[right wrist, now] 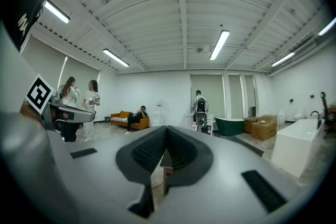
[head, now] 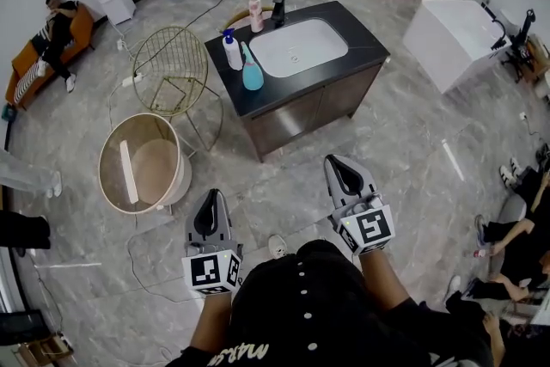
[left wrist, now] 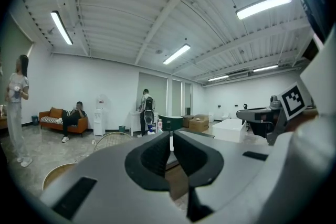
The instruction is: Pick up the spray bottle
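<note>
At counter's (head: 361, 44) left edge, beside sink (head: 296, 47): spray bottle (head: 232, 50) stood upright, teal bottle (head: 253, 75) just beside it | left gripper (head: 211, 198): jaws nearly together, held nothing, well apart from bottle | right gripper (head: 341, 166): jaws together, held nothing, also well apart.

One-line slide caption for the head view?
Left gripper and right gripper, jaws together, empty, face the counter where the spray bottle stands beside the sink.
</note>
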